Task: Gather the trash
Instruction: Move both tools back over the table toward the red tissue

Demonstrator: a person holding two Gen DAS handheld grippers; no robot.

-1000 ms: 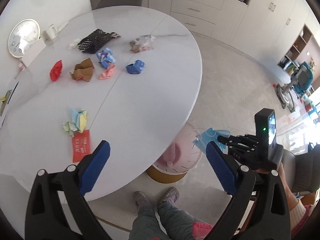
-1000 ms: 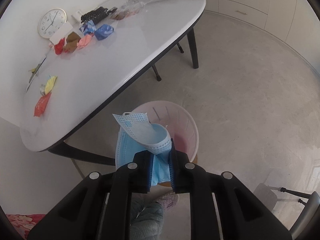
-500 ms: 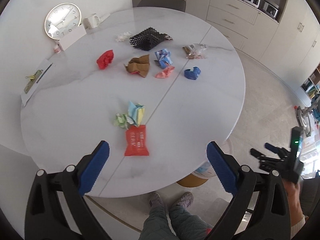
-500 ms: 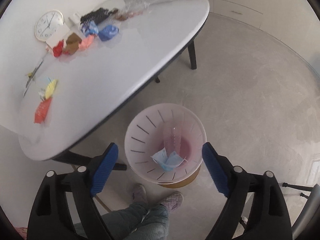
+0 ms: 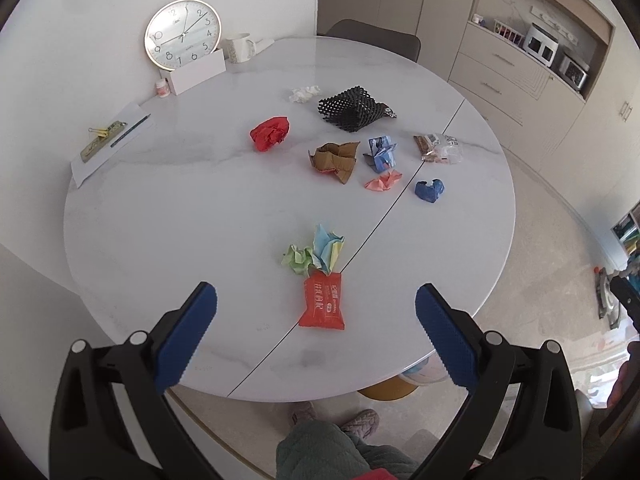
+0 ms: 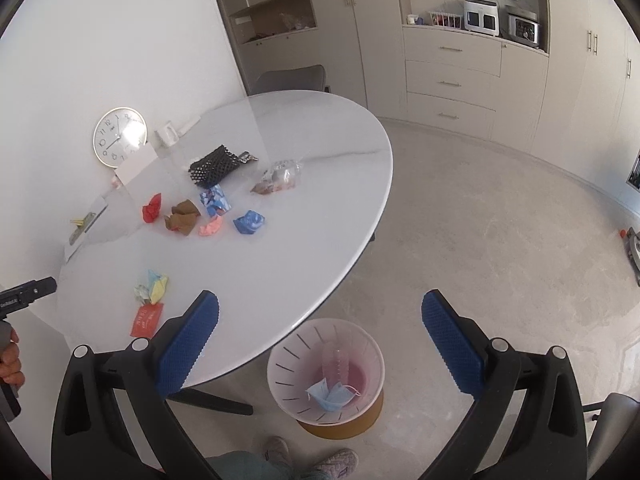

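white round table (image 5: pixel 200 200) strewn with litter; left gripper (image 5: pixel 316 312), jaws wide and empty, should straddle the red packet (image 5: pixel 323 306) just ahead; right gripper (image 6: pixel 320 320), its jaws opening with nothing between them, hangs above the bin (image 6: pixel 280 364).

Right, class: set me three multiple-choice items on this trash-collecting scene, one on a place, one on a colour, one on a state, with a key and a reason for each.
1. Where does the blue face mask lie?
A. On the table beside the clock
B. Inside the pink bin on the floor
C. Between the right gripper's fingers

2. What colour is the flat snack packet nearest the table's near edge?
A. Red
B. Black
C. White

3. How does the left gripper stand?
A. Shut on the red packet
B. Shut on crumpled paper
C. Open, holding nothing

Key:
1. B: the right wrist view shows the mask at the bottom of the pink bin, below the table edge.
2. A: the packet is red with white print.
3. C: its blue pads stand wide apart above the table, with nothing between them.
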